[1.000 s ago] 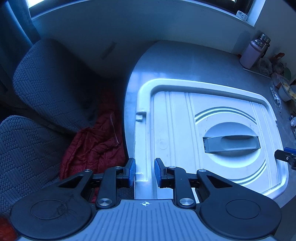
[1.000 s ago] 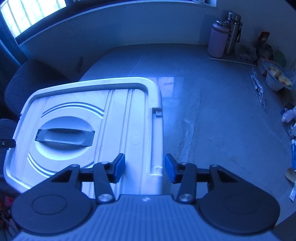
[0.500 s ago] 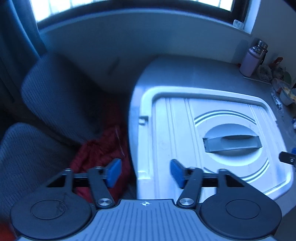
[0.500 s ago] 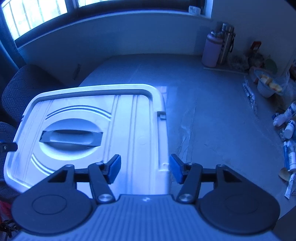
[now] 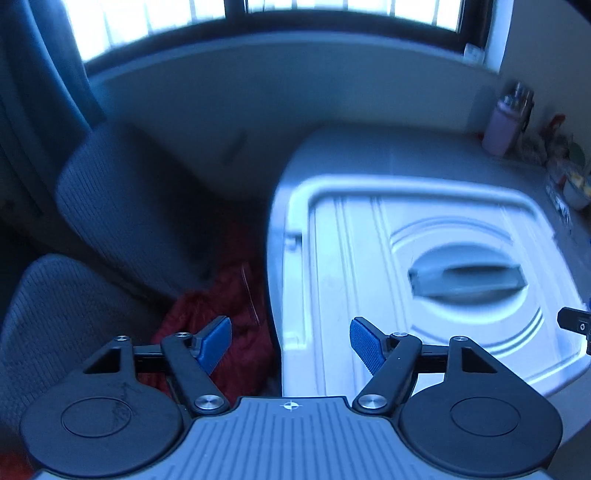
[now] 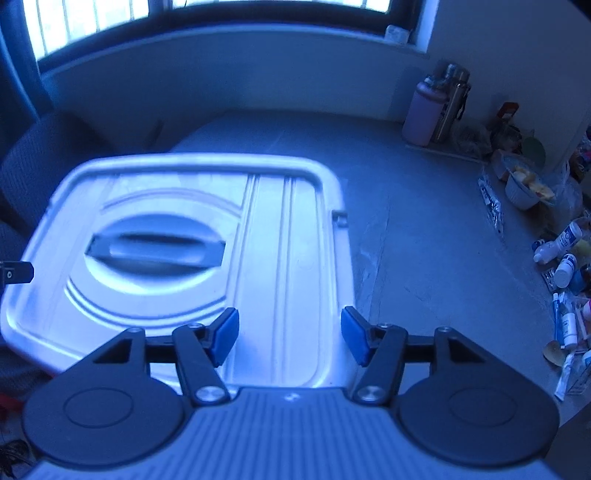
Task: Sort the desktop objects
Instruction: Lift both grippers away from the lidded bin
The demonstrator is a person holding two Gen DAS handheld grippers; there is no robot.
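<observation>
Grey daylight from the window [image 6: 110, 22] falls on a pale surface [image 6: 424, 229] that runs along the wall. On its near left part sits a big white storage box, closed, its lid [image 6: 280, 236] ribbed and carrying a grey handle [image 6: 155, 249] in a round hollow. The left tool [image 5: 290, 345] hangs over the lid's left rim, blue pads spread wide with one pad over the red cloth [image 5: 221, 306] below the edge; its jaws have just been opening and grip nothing. The right tool [image 6: 289, 338] hovers above the lid's right rim, jaws likewise freshly parted, moderately wide, empty. A dark chair [image 5: 122, 206] stands left of the surface. Far right, along the wall, stand a pink bottle [image 6: 424, 110], a steel flask [image 6: 452, 107], a bowl [image 6: 524, 188] and scattered small bottles [image 6: 561, 254].
</observation>
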